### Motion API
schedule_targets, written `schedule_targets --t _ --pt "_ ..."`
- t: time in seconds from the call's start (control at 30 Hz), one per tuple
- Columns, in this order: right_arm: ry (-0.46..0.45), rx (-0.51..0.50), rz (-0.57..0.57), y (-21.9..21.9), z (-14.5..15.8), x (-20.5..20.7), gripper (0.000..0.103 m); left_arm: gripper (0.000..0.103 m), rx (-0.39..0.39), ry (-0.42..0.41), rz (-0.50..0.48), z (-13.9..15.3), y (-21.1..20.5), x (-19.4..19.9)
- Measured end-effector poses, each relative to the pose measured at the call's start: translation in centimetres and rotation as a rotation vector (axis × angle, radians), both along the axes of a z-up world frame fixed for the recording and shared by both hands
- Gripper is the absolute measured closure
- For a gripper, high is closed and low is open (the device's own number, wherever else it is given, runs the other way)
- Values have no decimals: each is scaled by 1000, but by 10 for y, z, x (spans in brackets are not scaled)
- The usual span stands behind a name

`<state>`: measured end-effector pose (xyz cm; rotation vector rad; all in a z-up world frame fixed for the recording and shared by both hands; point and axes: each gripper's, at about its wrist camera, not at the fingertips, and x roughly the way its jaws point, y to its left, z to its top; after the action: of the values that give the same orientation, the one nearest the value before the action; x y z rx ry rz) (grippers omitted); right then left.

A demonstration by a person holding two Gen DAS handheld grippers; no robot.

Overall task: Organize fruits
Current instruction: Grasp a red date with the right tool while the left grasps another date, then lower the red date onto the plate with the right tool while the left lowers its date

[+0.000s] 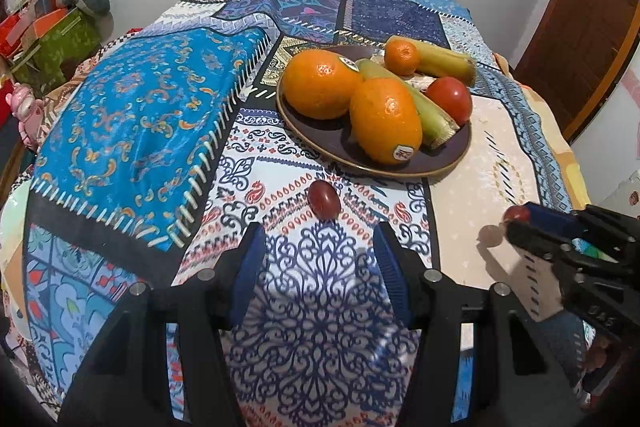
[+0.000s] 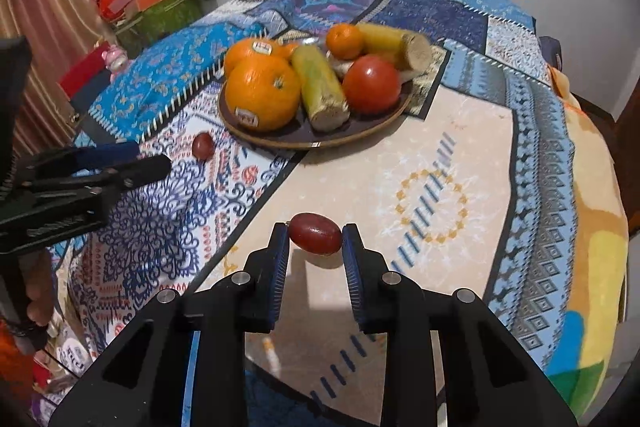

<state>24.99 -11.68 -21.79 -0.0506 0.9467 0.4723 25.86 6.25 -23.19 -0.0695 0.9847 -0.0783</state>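
small dark-red oval grape tomato (image 2: 316, 239) sits pinched between the right gripper (image 2: 315, 242) pads, closed on its ends just above the cloth. squeeze lightly, lift straight, carry to the dark round plate (image 2: 256, 141) of oranges and bananas. left gripper (image 1: 319, 247) gapes half-open, empty, just short of a second small red tomato (image 1: 324, 199) near the plate. soft patchwork blue-patterned blanket (image 1: 132, 131), uneven; white wall, clutter at left.

red grape (image 2: 315, 238) pinched lengthwise above cloth | second grape (image 1: 323, 199) lying before fruit plate (image 1: 340, 147)
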Motion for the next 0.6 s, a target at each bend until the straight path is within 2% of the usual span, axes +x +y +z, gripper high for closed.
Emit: schedule_targets --t 0.5,0.6 --pt "-32 30 -3 -4 7 17 78 63 -12 41 10 -29 0 36" --pt "-30 31 -3 -4 6 19 78 72 -3 32 13 -30 -1 35"
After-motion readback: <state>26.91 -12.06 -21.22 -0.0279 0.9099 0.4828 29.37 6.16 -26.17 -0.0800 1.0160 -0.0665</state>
